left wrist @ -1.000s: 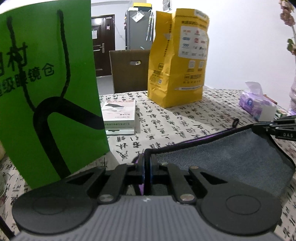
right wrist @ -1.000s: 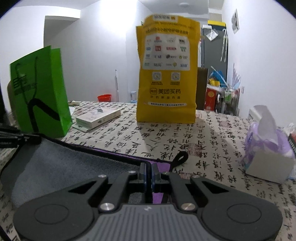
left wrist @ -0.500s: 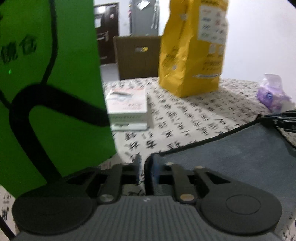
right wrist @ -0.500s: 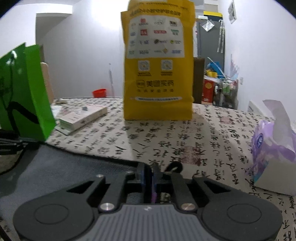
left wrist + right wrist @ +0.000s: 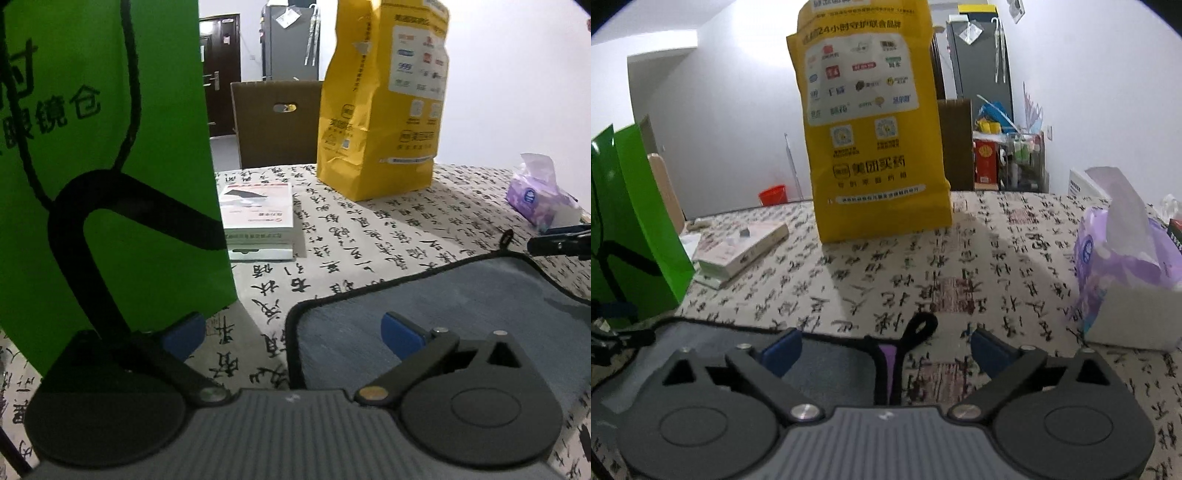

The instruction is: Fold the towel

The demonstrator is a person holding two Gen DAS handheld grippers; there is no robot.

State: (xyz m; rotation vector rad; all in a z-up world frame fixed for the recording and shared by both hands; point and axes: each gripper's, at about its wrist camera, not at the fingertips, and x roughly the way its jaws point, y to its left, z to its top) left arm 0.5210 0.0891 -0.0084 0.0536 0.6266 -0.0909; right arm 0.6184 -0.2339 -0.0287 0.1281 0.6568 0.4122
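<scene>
- Both my claws hang released: left gripper (image 5: pixel 291 332), right gripper (image 5: pixel 886 347).
- Towel (image 5: pixel 461 295) looks soft, light, floppy.
- I'd pinch its bound corners, near the loop (image 5: pixel 919 326).

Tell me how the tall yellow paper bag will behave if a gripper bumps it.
The tall yellow paper bag stands high on a narrow base, so it would probably tip rather than slide. Its creased paper sides suggest it dents easily. The patterned tablecloth beneath looks soft, likely adding drag.
</scene>
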